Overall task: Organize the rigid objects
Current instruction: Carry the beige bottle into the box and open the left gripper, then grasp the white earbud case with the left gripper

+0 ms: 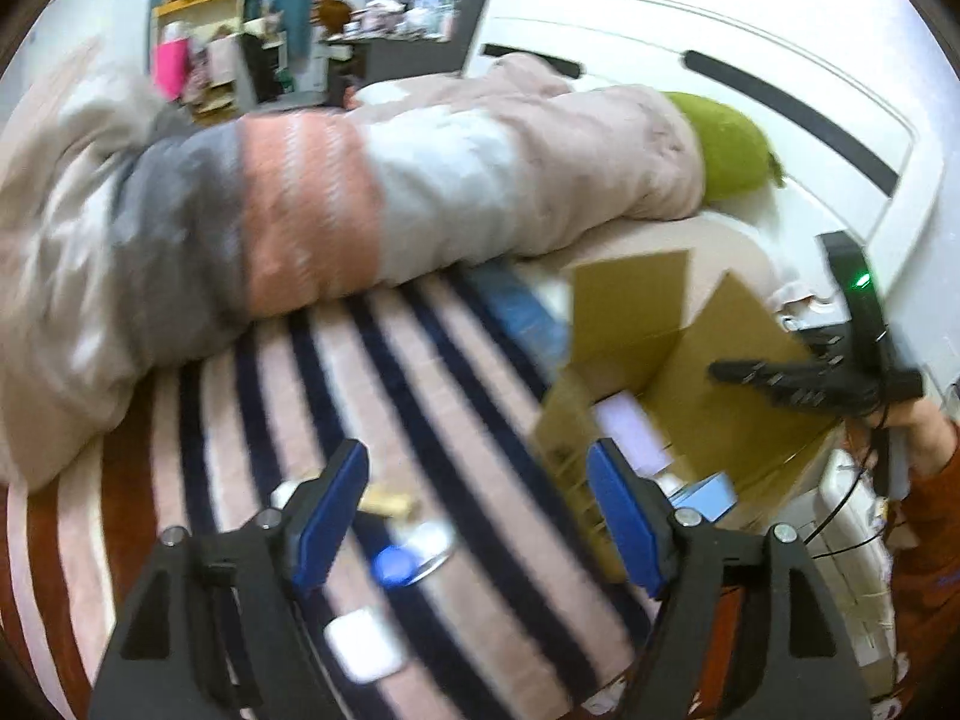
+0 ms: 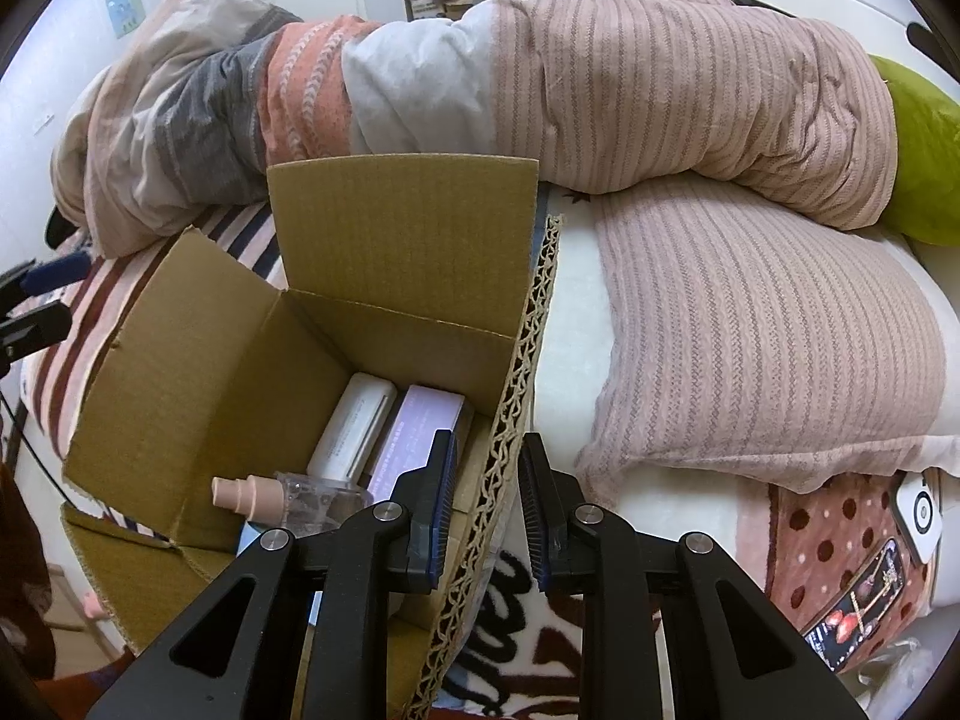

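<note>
On the striped pink-and-navy blanket (image 1: 420, 396): open brown corrugated cardboard box (image 2: 384, 252), flaps up, beside a rumpled pink-grey-orange quilt (image 2: 600, 90). Inside box: white oblong case (image 2: 351, 426) next to lilac rectangular carton (image 2: 414, 432), touching side by side; clear bottle with beige pump nozzle (image 2: 264, 495) lying flat near the front.

Right gripper (image 2: 489, 504): jaws straddling the box's right corrugated wall, blue pads either side, nearly closed; actual clamping contact unclear.

Left gripper (image 1: 477, 516): jaws spread wide, nothing between them, above loose items on the blanket. Blurred, so rough IDs only: small round blue-and-silver object (image 1: 408, 558), flat white rounded-square case (image 1: 363, 645), small tan piece (image 1: 393, 501). All outside the box, left of it.

Green plush cushion (image 1: 732, 147) behind quilt, against white headboard (image 1: 690, 24).
</note>
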A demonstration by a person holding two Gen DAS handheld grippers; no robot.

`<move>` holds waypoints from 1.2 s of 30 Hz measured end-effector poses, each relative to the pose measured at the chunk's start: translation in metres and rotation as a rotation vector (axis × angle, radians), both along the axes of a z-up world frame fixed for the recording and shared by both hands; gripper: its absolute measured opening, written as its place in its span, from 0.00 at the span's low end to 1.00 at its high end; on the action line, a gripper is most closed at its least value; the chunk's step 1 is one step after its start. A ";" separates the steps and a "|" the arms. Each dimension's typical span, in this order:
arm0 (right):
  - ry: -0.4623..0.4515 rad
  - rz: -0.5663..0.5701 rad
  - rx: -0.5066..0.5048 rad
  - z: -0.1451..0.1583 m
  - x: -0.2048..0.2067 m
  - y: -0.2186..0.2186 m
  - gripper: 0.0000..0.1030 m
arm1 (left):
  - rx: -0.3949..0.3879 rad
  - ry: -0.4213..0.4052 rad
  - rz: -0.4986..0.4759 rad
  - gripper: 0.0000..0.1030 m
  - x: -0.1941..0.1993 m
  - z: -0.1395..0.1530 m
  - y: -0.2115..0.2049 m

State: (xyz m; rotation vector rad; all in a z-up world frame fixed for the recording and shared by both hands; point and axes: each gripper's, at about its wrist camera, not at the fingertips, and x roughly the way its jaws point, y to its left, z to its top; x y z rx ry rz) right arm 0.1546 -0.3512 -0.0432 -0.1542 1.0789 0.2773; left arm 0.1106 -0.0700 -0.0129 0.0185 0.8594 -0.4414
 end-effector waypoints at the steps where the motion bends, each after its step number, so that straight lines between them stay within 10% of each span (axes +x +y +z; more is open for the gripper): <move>1: -0.002 -0.004 -0.016 0.000 0.000 0.000 0.17 | 0.011 0.012 0.021 0.71 -0.002 -0.011 0.011; 13: -0.024 -0.021 -0.193 -0.002 -0.001 0.007 0.24 | 0.051 0.171 0.058 0.71 -0.029 -0.129 0.048; 23: -0.044 -0.012 -0.281 -0.002 -0.004 0.017 0.26 | 0.128 0.148 0.104 0.77 -0.038 -0.158 0.026; 26: -0.044 -0.017 -0.275 -0.002 -0.004 0.016 0.26 | 0.132 0.126 0.156 0.64 -0.037 -0.159 0.028; 28: -0.044 -0.018 -0.270 -0.001 -0.004 0.015 0.26 | 0.144 0.109 0.181 0.39 -0.037 -0.157 0.030; 36: -0.048 -0.016 -0.260 -0.001 -0.005 0.015 0.26 | 0.087 0.101 0.157 0.39 -0.039 -0.150 0.043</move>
